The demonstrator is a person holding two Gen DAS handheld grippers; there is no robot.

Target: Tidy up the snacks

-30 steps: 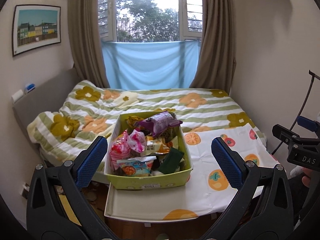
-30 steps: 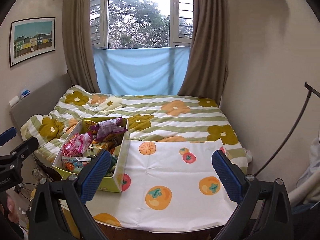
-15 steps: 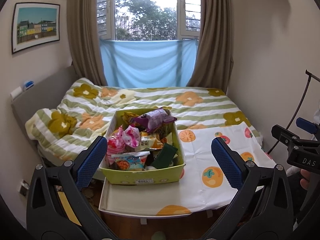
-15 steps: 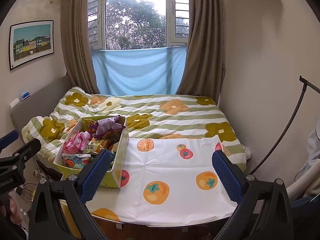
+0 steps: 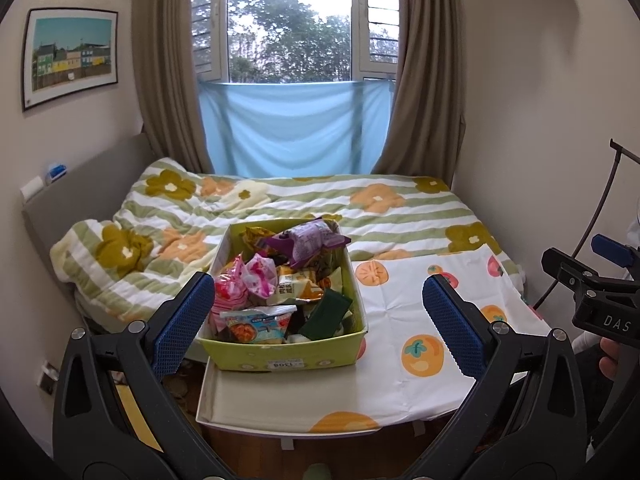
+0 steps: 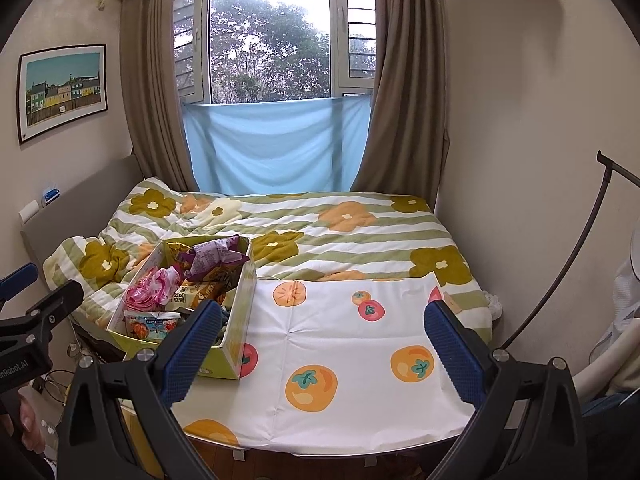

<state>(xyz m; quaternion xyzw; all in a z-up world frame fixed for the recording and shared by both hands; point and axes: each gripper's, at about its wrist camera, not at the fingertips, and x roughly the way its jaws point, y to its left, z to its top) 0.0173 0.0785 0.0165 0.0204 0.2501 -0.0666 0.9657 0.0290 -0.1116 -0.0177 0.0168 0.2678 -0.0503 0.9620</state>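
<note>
A green cardboard box (image 5: 280, 356) full of snack packets stands on the left part of a low table covered by a white cloth with orange fruit prints (image 5: 420, 320). A purple packet (image 5: 312, 238) lies on top at the back, pink packets (image 5: 244, 284) at the left. The box also shows in the right wrist view (image 6: 236, 320). My left gripper (image 5: 316, 312) is open and empty, held back from the box's front. My right gripper (image 6: 320, 340) is open and empty over the bare cloth (image 6: 344, 344) to the right of the box.
A bed with a green-striped floral quilt (image 6: 340, 232) lies behind the table. Walls close in on both sides; a window with curtains (image 6: 272, 40) is at the back. A black curved stand (image 6: 560, 272) leans at the right.
Both grippers have drawn back and risen a little, so the box and table look smaller and lower. Both stay open.
</note>
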